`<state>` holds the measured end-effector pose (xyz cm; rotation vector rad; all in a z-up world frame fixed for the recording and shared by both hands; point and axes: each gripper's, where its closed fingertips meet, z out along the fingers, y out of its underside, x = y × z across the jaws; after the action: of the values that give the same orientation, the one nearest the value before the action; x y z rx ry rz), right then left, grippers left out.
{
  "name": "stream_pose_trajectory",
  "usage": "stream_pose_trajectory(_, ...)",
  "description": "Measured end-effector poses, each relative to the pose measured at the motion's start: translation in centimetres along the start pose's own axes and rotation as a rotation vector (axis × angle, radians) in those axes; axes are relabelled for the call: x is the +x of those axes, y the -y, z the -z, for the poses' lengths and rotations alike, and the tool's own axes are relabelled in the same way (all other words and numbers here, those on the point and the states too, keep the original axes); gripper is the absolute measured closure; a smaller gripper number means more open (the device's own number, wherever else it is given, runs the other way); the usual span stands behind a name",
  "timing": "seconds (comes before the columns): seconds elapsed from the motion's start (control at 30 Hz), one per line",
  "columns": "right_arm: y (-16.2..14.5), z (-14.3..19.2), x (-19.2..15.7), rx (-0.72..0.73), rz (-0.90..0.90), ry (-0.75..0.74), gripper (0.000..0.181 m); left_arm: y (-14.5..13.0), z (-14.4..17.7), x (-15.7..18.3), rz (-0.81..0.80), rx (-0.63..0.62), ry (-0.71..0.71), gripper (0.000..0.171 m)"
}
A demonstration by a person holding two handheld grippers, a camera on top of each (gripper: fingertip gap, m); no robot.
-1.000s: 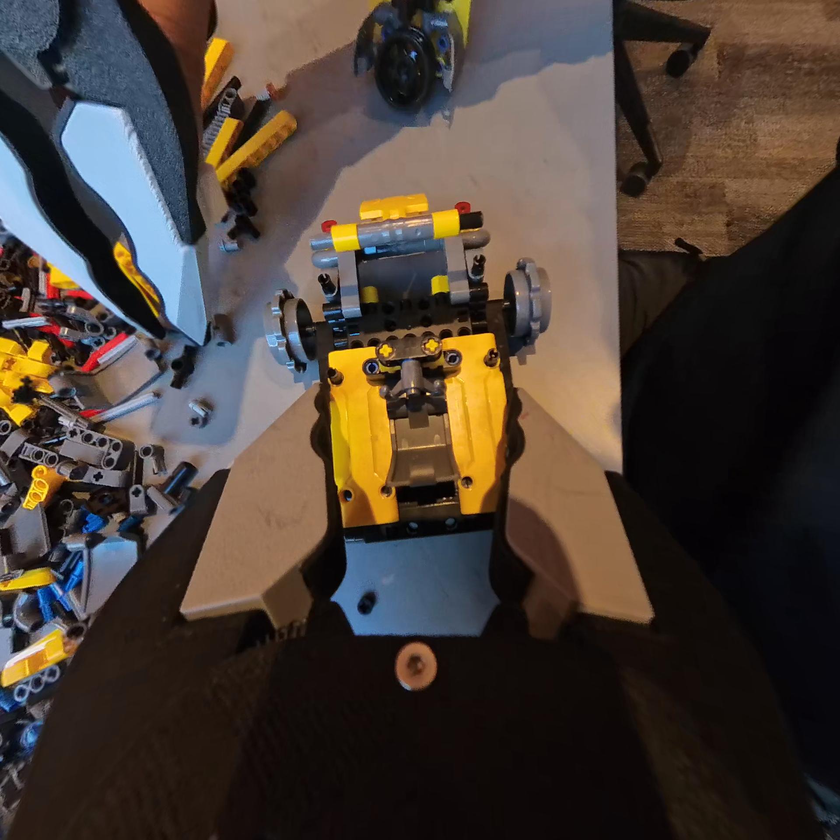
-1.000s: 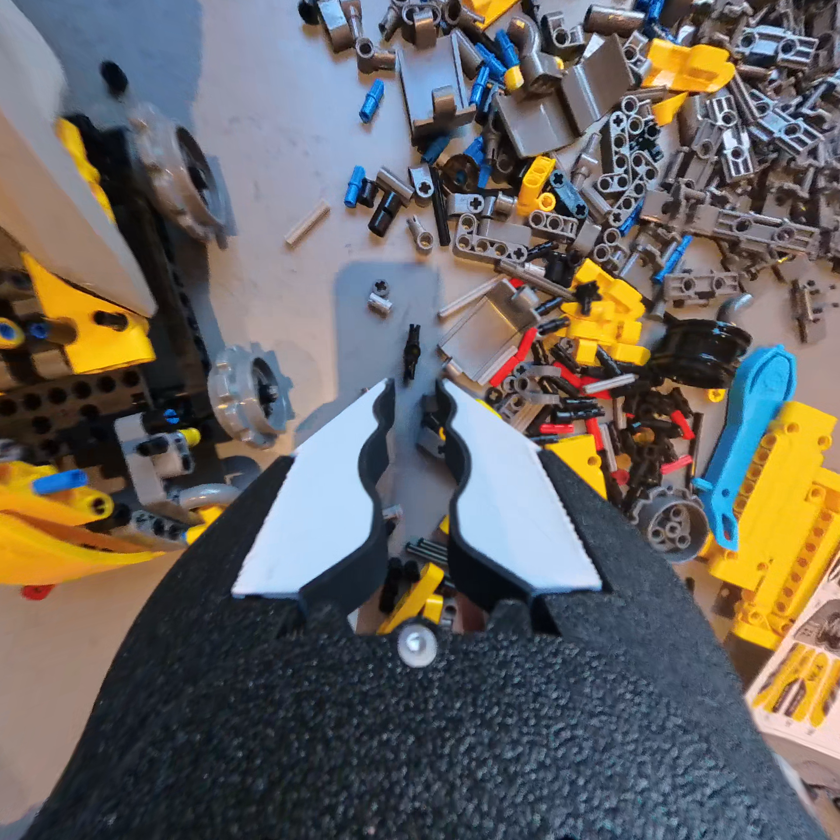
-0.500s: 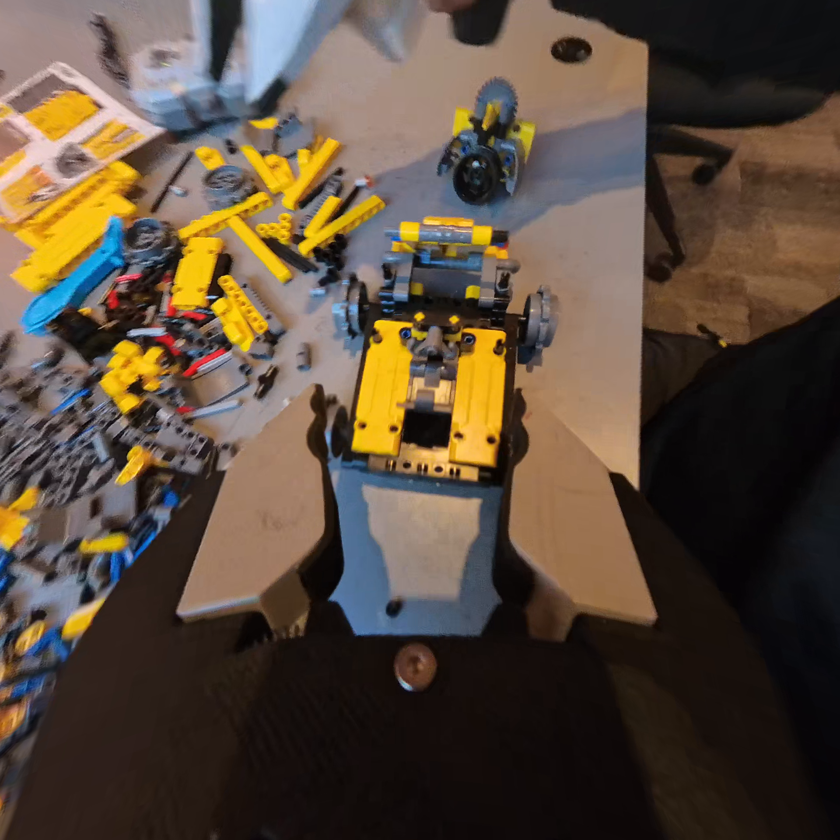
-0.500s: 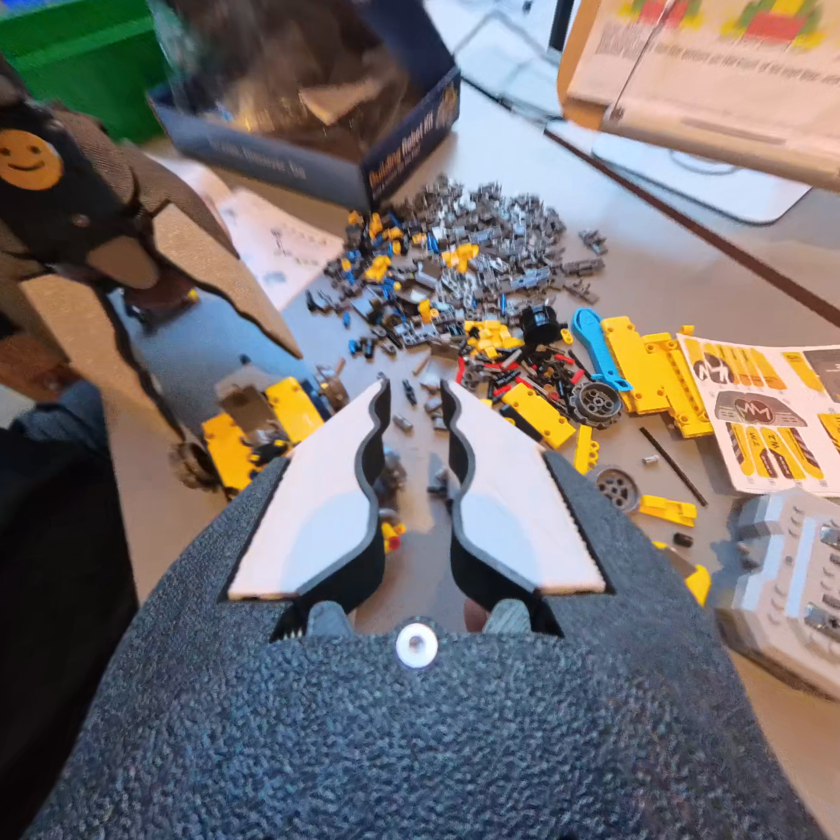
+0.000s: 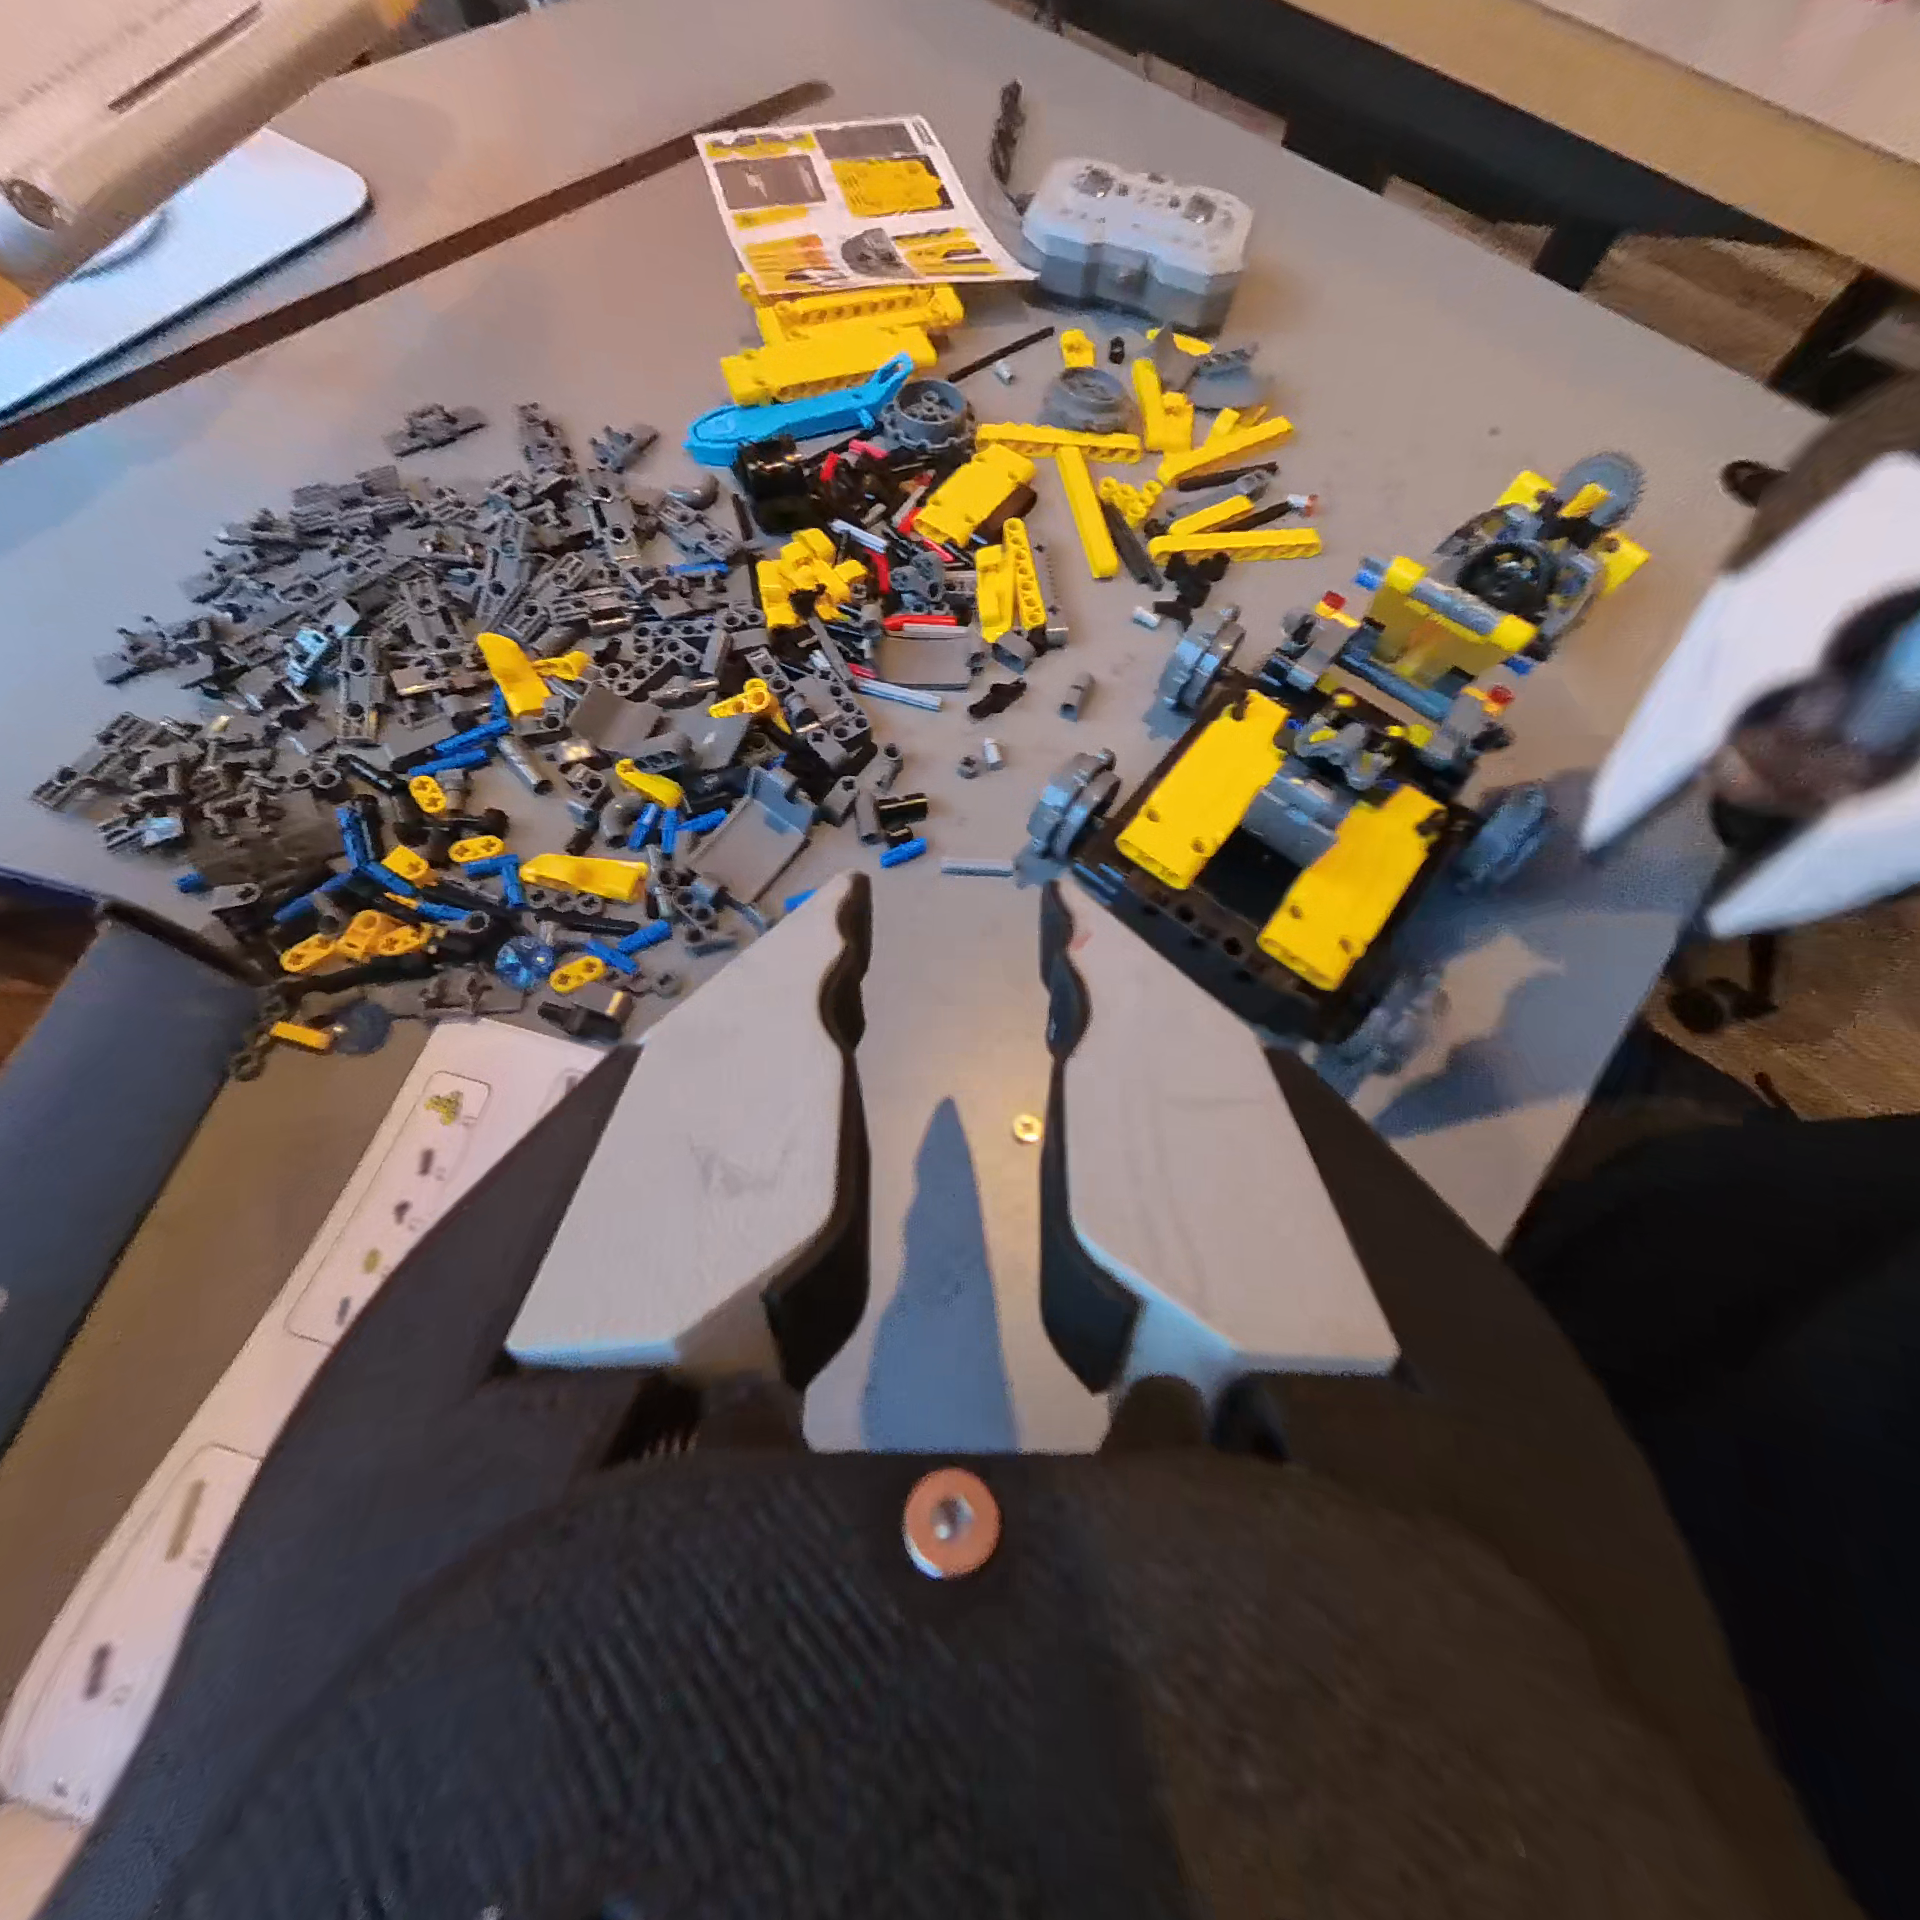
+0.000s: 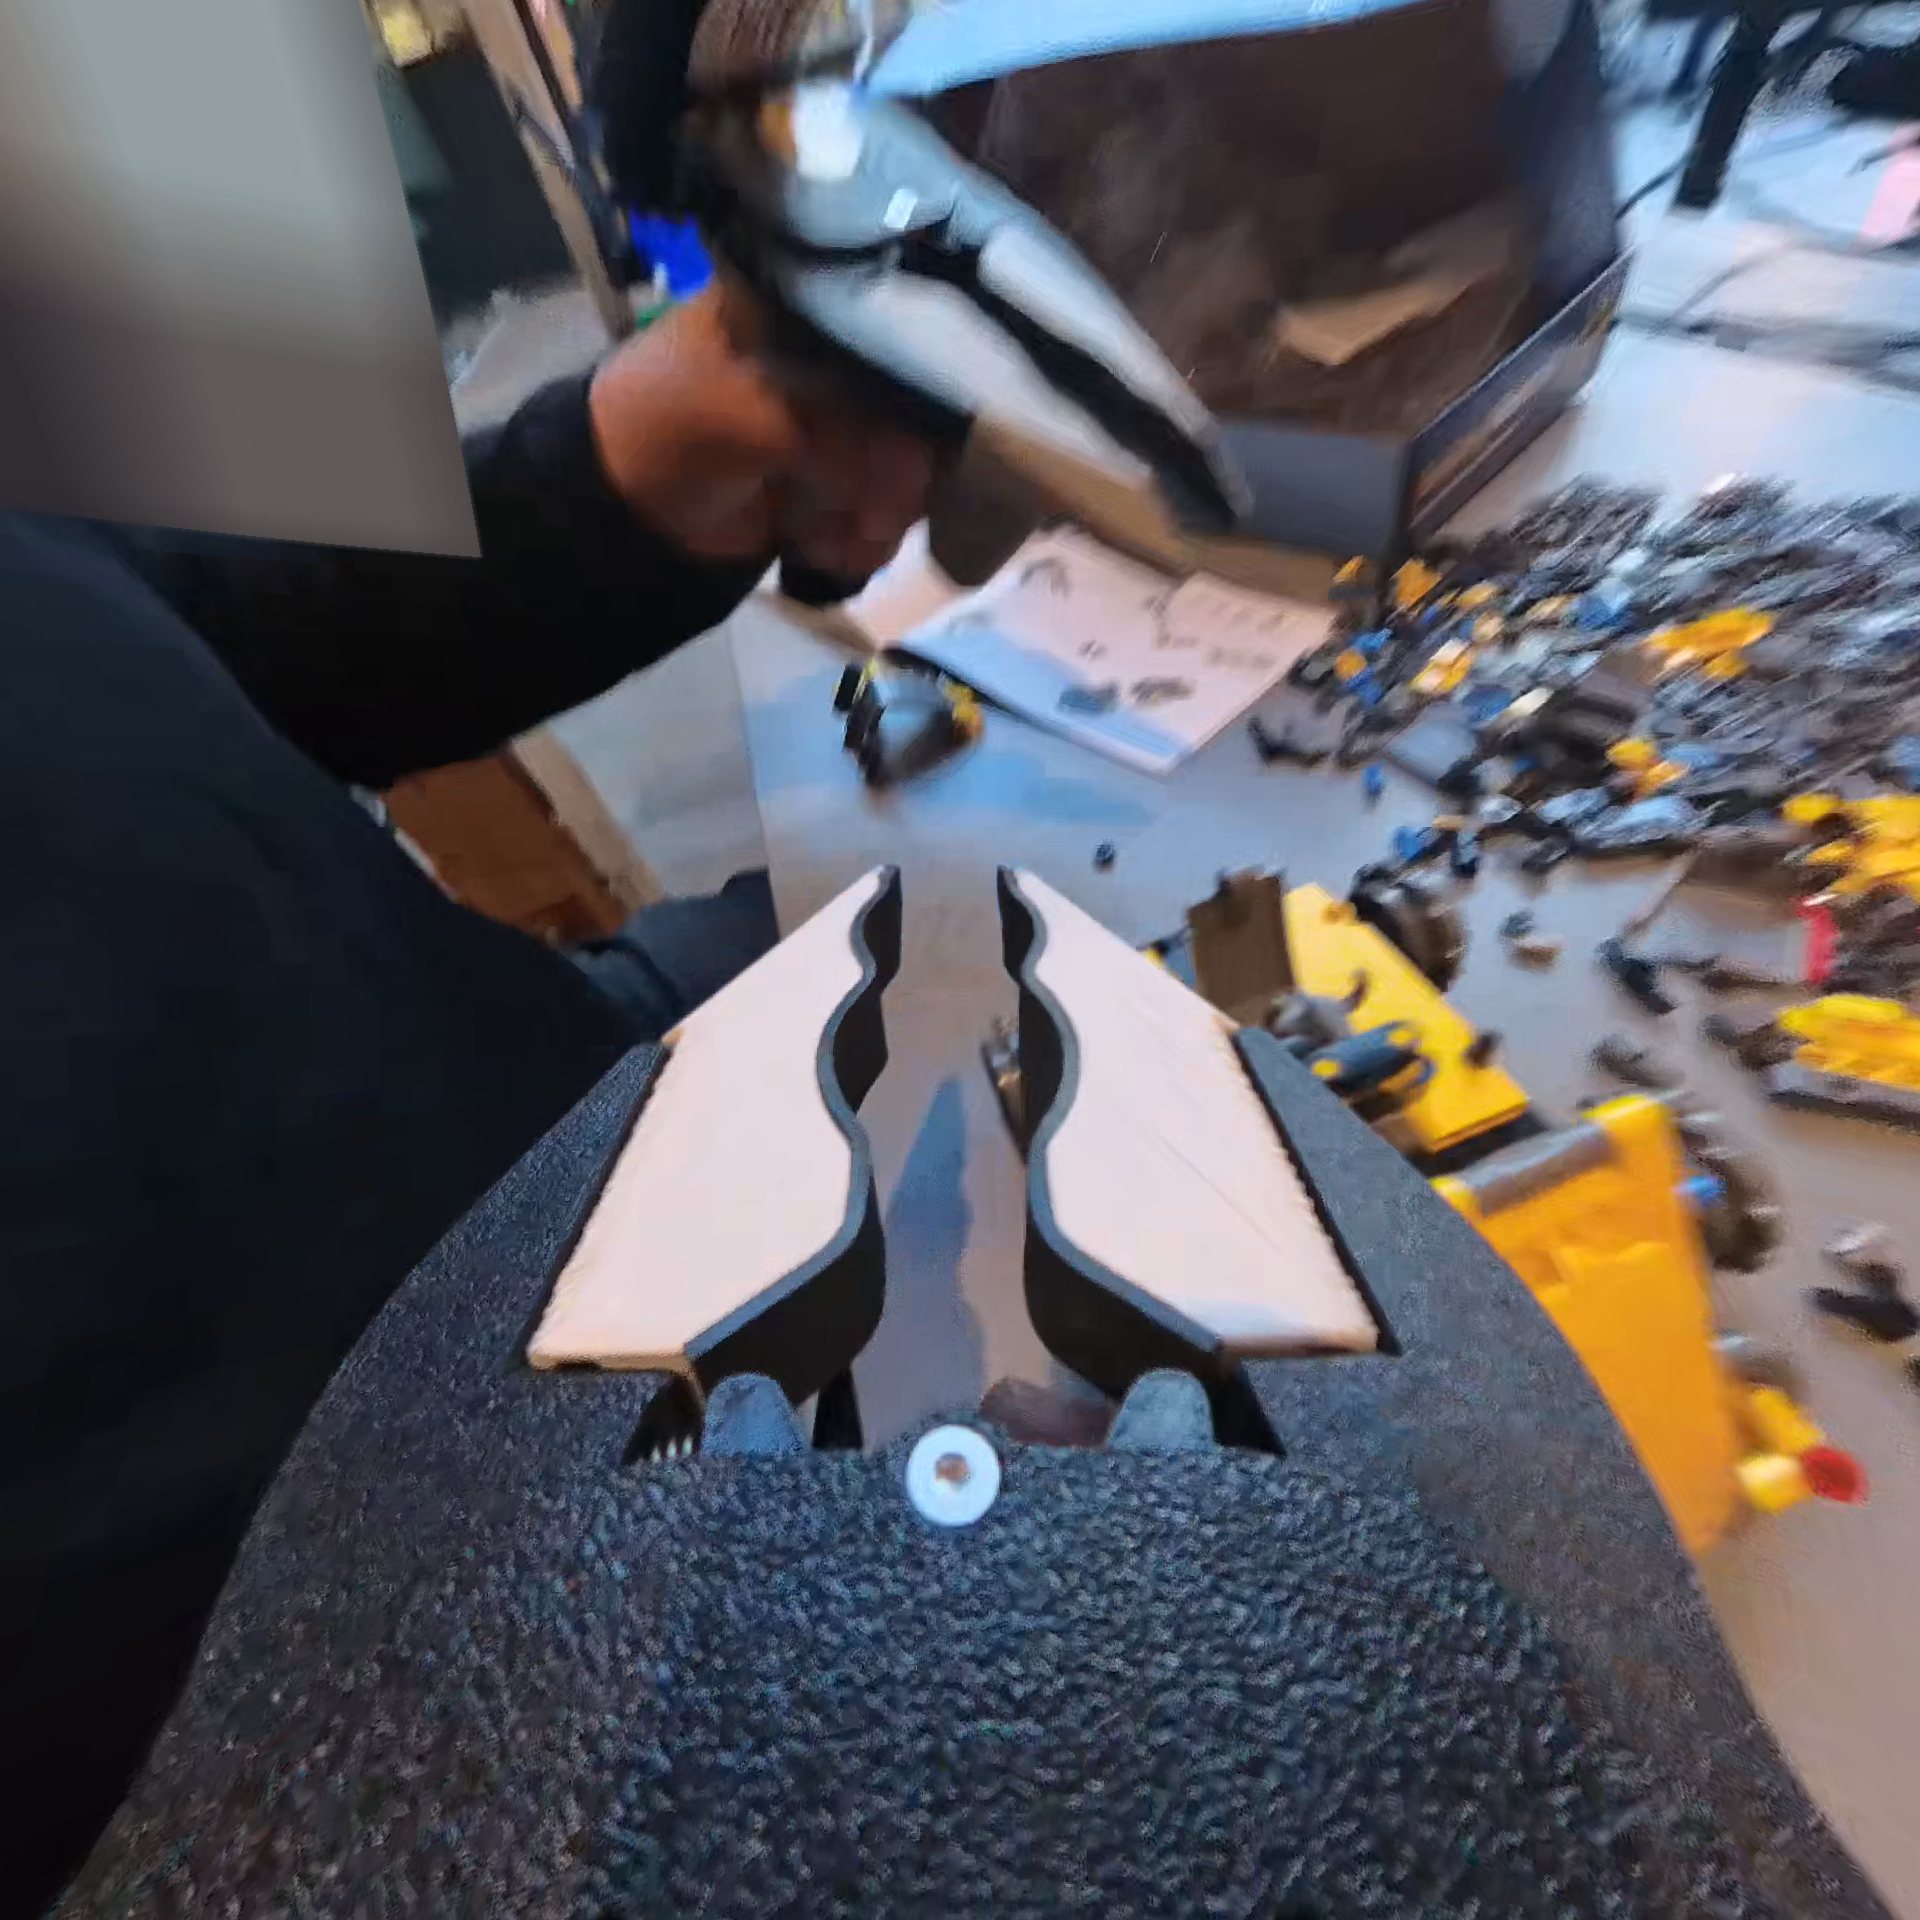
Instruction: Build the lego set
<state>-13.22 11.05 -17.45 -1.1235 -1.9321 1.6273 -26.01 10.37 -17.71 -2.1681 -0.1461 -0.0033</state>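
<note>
Both grippers have pulled up and away from the yellow and black brick-built vehicle chassis (image 5: 1288,862), which the left gripper (image 5: 948,914) was clasping a second ago. Now that claw is released, fingers apart and empty above bare grey table (image 5: 582,281), with the chassis resting just right of its tips. Ahead spreads a wide scatter of grey, black, blue and yellow building pieces (image 5: 540,707); beyond lie a printed sticker sheet (image 5: 847,197), writing too small to read, and a grey battery box (image 5: 1138,234). A white instruction booklet (image 5: 343,1226) sits at the near left. The right gripper (image 6: 948,883) also hangs open and empty near the table edge, the chassis (image 6: 1392,997) beside its right finger; an open booklet (image 6: 1101,644) and dark cardboard box (image 6: 1351,239) stand behind, blurred
</note>
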Motion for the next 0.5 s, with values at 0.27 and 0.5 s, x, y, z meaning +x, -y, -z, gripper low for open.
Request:
stream_pose_trajectory(0.27, -3.7, -1.3, -0.9, -0.067, 0.082, -0.002, 0.163, 0.9, -2.7, -4.3, 0.041, -0.107, 0.018, 0.134)
stream_pose_trajectory(0.5, -3.4, -1.0, -1.8, -0.035, 0.161, 0.061, 0.163, -0.5, -2.2, -5.7, 0.028, -0.169, 0.054, 0.134)
